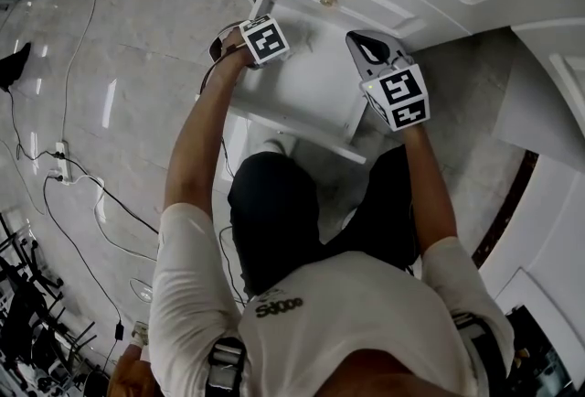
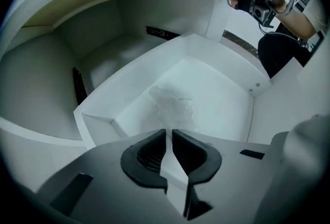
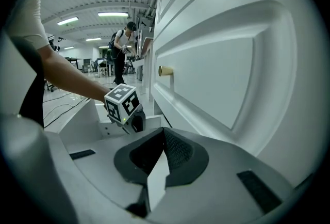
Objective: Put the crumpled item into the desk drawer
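Note:
The white desk drawer stands pulled open, with a bare floor. A pale, see-through crumpled item hangs low over that floor, and its near end runs into my left gripper's fingertips, which are shut on it with only a thin slit between them. From the head view, the left gripper is over the drawer's far left corner. My right gripper hovers at the drawer's right side, its jaws shut and holding nothing. It faces the left gripper.
A white panelled cabinet door with a brass knob rises just right of the right gripper. Black cables run over the marble floor on the left. My dark trouser legs are below the drawer front. A person stands far back.

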A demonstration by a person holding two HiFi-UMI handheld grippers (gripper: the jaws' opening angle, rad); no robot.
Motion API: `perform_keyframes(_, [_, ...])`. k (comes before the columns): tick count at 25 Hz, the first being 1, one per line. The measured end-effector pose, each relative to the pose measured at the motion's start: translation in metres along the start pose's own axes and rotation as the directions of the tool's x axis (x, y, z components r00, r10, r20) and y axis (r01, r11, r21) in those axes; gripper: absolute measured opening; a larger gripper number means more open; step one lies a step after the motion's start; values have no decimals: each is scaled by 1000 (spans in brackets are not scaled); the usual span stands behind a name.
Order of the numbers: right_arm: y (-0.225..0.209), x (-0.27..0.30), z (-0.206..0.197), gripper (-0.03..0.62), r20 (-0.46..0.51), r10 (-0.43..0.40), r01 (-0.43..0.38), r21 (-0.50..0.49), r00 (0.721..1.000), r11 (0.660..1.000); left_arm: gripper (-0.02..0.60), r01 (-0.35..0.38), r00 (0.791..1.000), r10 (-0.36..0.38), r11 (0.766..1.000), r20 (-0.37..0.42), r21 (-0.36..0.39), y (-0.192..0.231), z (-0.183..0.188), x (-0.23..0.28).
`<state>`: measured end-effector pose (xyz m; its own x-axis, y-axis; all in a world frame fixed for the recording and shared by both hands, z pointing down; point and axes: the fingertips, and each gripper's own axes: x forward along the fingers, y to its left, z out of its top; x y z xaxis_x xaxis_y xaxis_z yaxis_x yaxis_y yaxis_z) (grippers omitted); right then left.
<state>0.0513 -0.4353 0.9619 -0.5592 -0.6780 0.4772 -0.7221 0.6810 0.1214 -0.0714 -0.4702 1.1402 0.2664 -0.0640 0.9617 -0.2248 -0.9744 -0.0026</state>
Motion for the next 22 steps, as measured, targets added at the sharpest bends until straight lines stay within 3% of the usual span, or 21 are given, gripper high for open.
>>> perform_keyframes(6, [1, -6, 2, 6, 1, 3, -3, -4, 1000, 1000, 130, 17, 1000, -18, 998, -15, -66, -7, -6, -5])
perform_keyframes(10, [1, -11, 11, 6, 18, 11, -11, -22, 1000, 1000, 133, -49, 994, 60, 992, 88, -119, 8, 4, -28])
perform_keyframes(12, [2, -15, 20, 6, 35, 14, -13, -26, 999, 1000, 120, -110, 981, 132, 982, 143, -151, 16, 7, -53])
perform_keyframes(14, [5, -21, 32, 6, 57, 15, -13, -35, 998, 999, 82, -200, 952, 233, 964, 200, -173, 21, 9, -85])
perform_keyframes(17, [6, -32, 55, 6, 94, 16, -10, -62, 995, 998, 39, -321, 885, 378, 918, 270, -233, 22, 7, -136])
perform_keyframes(20, [5, -47, 78, 6, 129, 18, -6, -93, 992, 996, 18, -368, 801, 482, 864, 355, -343, 18, 6, -190])
perform_keyframes(22, [5, -58, 91, 6, 149, 23, -6, -112, 989, 994, 18, -355, 730, 536, 827, 424, -435, 12, 5, -227])
